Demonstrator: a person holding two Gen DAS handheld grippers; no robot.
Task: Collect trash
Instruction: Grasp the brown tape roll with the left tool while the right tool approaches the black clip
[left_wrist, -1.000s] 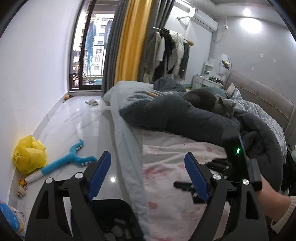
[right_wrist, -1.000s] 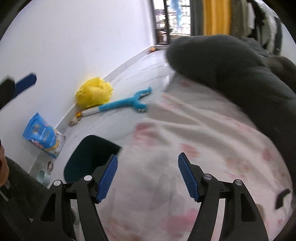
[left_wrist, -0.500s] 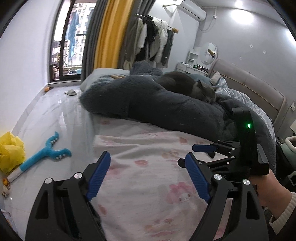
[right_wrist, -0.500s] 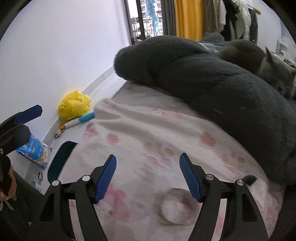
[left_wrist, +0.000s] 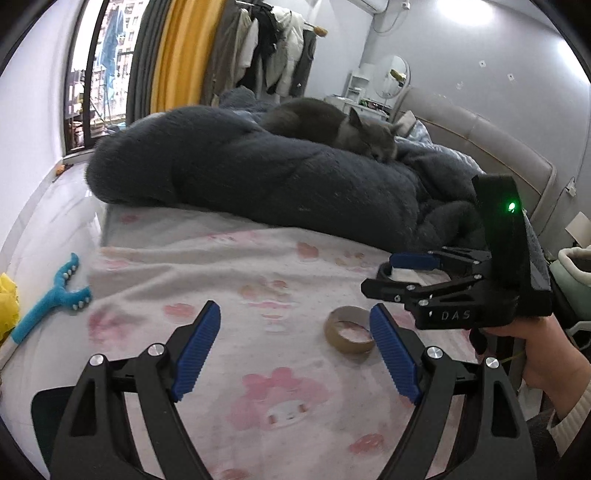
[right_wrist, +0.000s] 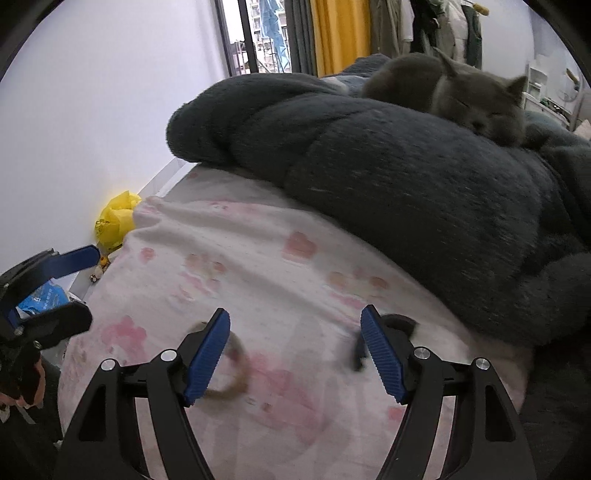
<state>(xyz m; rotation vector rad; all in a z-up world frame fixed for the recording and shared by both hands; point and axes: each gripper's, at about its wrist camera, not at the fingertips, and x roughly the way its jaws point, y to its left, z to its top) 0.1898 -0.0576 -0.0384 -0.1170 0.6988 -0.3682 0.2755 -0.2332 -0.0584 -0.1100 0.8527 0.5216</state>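
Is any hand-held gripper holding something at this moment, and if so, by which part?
Nothing is held. The left hand-held gripper and the right hand-held gripper are both open, above the bed sheet. The cardboard tape ring lies free on it.

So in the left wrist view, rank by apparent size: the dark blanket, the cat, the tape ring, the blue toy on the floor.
1. dark blanket
2. cat
3. and 4. blue toy and tape ring: the toy looks longer, but the ring lies nearer the camera, so unsure.
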